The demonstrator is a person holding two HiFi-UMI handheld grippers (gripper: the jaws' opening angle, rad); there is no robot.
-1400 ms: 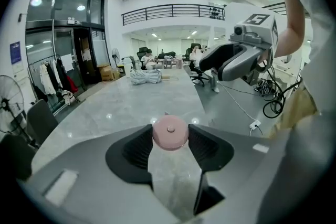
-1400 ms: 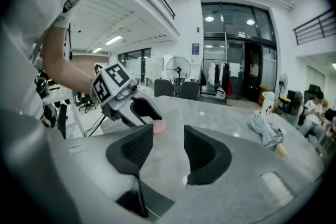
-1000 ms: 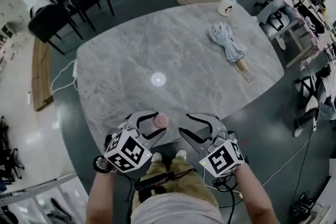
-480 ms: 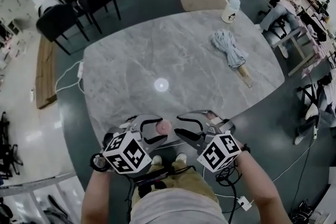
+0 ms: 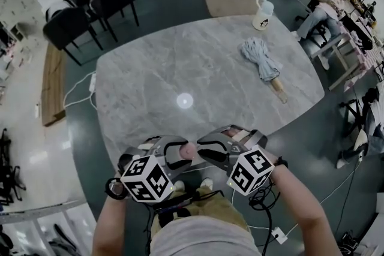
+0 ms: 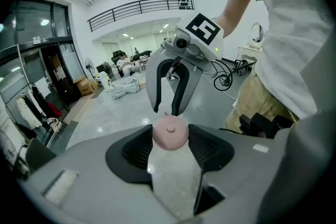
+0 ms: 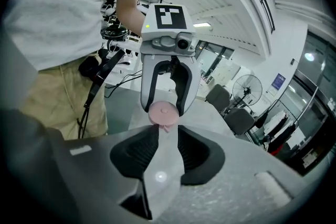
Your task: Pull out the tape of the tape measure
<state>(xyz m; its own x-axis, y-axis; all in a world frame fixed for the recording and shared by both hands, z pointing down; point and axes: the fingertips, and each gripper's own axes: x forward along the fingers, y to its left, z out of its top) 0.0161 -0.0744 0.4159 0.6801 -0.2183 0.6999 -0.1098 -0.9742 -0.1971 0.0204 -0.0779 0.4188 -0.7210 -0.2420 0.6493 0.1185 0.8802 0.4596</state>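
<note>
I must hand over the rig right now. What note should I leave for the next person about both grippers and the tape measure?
Left gripper: jaws shut on the pink tape measure, held at the near edge of the table.
Right gripper: jaws closing; the tab sits between them, not clearly pinched yet.
Done: case gripped, right gripper lined up on the tab.
Left: pinch the tab, then pull; no tape is out yet.
</note>
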